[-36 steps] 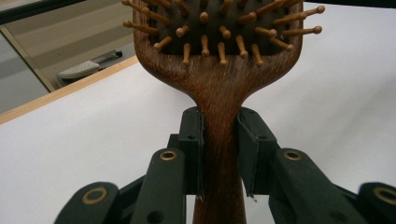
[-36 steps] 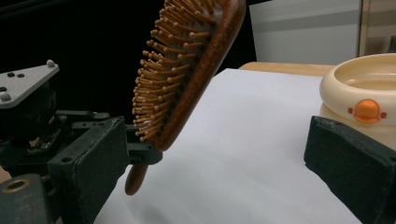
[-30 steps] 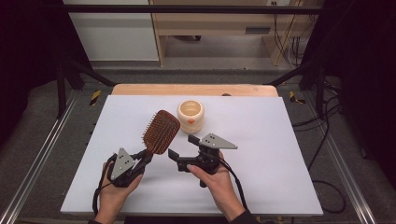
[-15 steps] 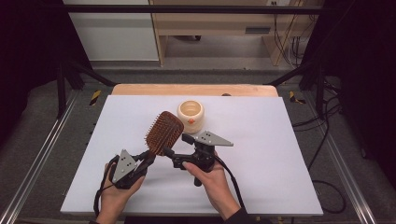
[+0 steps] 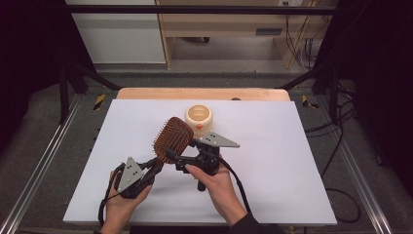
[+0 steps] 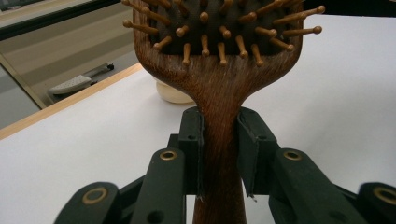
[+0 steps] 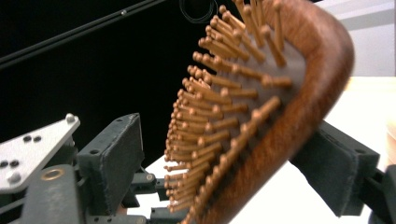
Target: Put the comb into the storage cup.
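A wooden paddle hairbrush (image 5: pixel 173 138) is held tilted above the white table (image 5: pixel 292 170). My left gripper (image 5: pixel 155 167) is shut on its handle, seen close in the left gripper view, where the pads (image 6: pixel 194 140) clamp the neck of the brush (image 6: pixel 219 88) just below the bristles. My right gripper (image 5: pixel 170 157) comes in from the right and stands open. In the right gripper view its jaws (image 7: pixel 229 161) straddle the lower end of the brush head (image 7: pixel 261 112). The left pad is clear of the bristles and the right pad lies against or just behind the wooden back.
A cream round cup (image 5: pixel 198 117) stands just behind the brush near the table's middle, also in the left gripper view (image 6: pixel 173 93). A wooden strip (image 5: pixel 204 93) runs along the table's far edge. Metal rails flank both sides. White surface lies free left and right.
My right gripper has moved left until its open jaws reach around the brush head. The left gripper has carried the brush slightly right and up.
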The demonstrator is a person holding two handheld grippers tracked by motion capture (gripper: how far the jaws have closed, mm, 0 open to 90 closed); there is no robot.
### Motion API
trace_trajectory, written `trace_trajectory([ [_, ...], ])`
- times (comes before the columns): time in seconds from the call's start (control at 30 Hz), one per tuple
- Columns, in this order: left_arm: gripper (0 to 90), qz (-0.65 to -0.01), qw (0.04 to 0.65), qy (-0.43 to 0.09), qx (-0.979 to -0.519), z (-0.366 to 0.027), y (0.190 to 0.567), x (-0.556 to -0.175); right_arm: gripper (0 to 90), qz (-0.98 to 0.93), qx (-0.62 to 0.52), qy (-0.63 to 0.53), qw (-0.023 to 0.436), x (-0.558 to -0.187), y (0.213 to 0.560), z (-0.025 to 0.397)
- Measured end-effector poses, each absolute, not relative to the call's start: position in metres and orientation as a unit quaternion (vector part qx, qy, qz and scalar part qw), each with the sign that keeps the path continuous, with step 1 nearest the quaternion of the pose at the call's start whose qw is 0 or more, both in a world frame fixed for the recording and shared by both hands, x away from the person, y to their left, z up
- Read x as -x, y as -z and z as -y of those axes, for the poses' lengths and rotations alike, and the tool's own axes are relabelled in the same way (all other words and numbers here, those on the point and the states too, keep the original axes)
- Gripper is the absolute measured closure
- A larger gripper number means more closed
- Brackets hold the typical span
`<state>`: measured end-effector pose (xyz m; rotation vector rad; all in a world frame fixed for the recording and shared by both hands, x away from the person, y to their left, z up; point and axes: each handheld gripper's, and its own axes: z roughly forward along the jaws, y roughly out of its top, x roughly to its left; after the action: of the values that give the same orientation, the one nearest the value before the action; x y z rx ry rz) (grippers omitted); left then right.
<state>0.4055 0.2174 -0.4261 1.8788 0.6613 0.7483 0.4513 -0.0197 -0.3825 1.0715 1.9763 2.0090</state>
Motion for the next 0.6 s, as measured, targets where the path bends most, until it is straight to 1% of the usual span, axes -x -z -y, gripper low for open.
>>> trace_trajectory([
  [0.6,72.6,-0.262,0.489,-0.306,-0.774,-0.213,0.426,-0.404,27.3,-0.627,-0.369,-0.685,0.042,-0.462,0.371,0.028],
])
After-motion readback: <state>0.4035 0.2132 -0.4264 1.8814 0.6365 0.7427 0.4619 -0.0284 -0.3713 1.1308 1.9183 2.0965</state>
